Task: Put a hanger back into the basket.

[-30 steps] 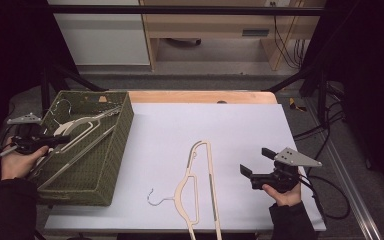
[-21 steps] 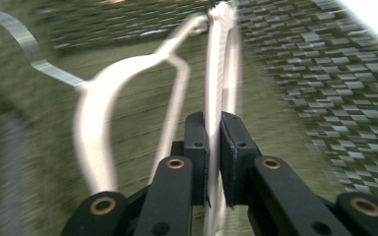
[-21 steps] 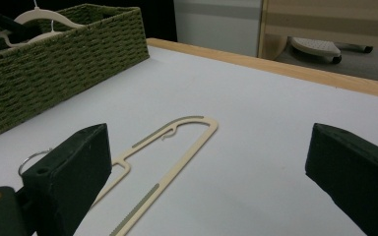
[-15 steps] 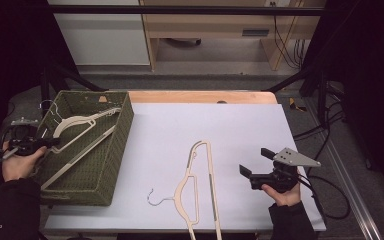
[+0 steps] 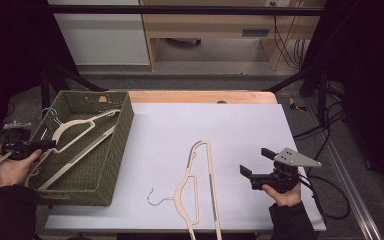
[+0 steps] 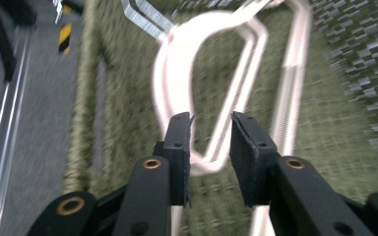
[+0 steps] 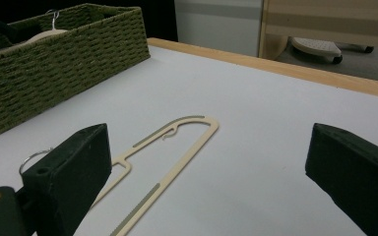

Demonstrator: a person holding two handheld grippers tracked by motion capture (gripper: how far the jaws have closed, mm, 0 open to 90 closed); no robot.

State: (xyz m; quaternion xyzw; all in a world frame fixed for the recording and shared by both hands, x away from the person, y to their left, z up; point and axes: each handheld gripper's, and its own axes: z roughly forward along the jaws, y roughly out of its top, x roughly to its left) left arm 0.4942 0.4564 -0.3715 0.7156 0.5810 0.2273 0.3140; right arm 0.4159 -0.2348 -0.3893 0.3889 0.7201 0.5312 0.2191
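The white surface [image 5: 240, 130] stretches before me, with a strip of bare wood along its far edge. On its left side sits a green woven basket [image 5: 114, 150], long and rectangular, one end toward me and the other toward the far edge. Inside it lie cream hangers [image 5: 75, 131], crossing each other at a slant, a wire hook poking up near the far left corner.

A second cream hanger [image 5: 200, 185] lies flat on the surface near the middle, its long loop pointing away from me and its metal hook [image 5: 156, 199] curling out to the left near my edge. In the right gripper view it lies just ahead, between the jaws and a little to the left.

My left gripper [image 5: 36, 146] is at the basket's left wall, reaching inward; its jaws are narrowly parted, and in the blurred left gripper view the pale rounded end of a hanger [image 6: 211, 93] sits between them, though I cannot tell whether they touch it.

My right gripper [image 5: 254, 162] rests near the surface's right front, jaws spread wide, holding nothing, well apart from the loose hanger.
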